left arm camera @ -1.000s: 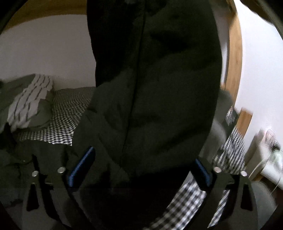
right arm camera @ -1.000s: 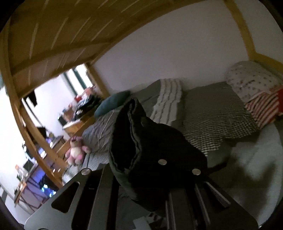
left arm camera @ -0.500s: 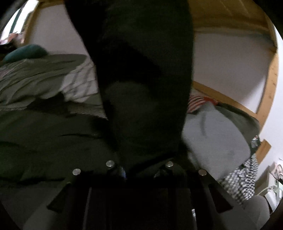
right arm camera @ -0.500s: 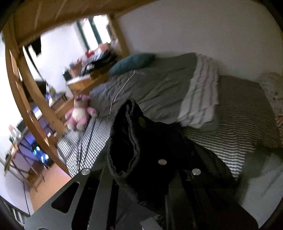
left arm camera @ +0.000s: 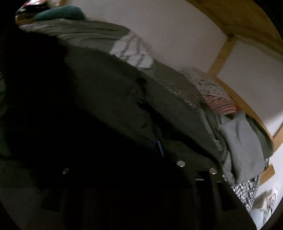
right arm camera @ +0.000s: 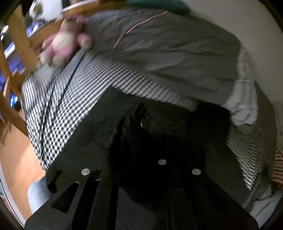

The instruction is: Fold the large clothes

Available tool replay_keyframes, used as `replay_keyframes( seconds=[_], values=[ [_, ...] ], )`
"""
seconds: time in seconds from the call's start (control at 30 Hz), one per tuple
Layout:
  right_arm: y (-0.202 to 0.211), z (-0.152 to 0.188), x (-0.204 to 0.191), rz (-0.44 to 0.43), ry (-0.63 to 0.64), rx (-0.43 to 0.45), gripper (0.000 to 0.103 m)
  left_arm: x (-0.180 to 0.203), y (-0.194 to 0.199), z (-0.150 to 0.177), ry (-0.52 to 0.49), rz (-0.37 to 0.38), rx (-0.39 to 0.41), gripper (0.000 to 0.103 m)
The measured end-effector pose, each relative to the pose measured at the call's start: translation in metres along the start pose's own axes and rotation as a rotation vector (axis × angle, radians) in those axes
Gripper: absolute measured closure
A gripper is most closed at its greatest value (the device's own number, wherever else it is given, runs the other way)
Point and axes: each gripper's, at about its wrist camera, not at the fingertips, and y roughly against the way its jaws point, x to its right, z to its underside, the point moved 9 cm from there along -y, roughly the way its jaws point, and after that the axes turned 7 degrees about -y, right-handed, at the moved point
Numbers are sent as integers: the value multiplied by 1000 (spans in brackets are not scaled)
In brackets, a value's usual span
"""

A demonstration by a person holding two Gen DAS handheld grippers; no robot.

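gripping dark jacket [right arm camera: 141, 141] in right tongs [right arm camera: 141, 164]

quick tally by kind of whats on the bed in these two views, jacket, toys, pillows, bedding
dark jacket: 1
pink plush toy: 1
teal pillow: 1
grey striped duvet: 1
checked sheet: 1
red striped cloth: 1
total: 6
Both grippers, left gripper and right gripper, are shut on the dark jacket.
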Motion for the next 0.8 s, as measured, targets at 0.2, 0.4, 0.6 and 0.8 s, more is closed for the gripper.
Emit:
replay_keyframes(
  seconds=[0.2, 0.4, 0.6, 0.8],
  values=[
    [-54, 23, -56, 131, 87, -61, 95, -21, -6, 5, 59, -27, -6, 61],
    [-62, 36, -78, 226, 115, -30, 85, -33, 0, 10, 75, -39, -24, 60],
    [34, 24, -135, -80, 180, 174, 10, -35, 1, 18, 46, -16, -70, 59],
    [146, 14, -37, -127, 40, 352, 4, -41, 38, 35, 73, 9, -113, 57]
  ],
)
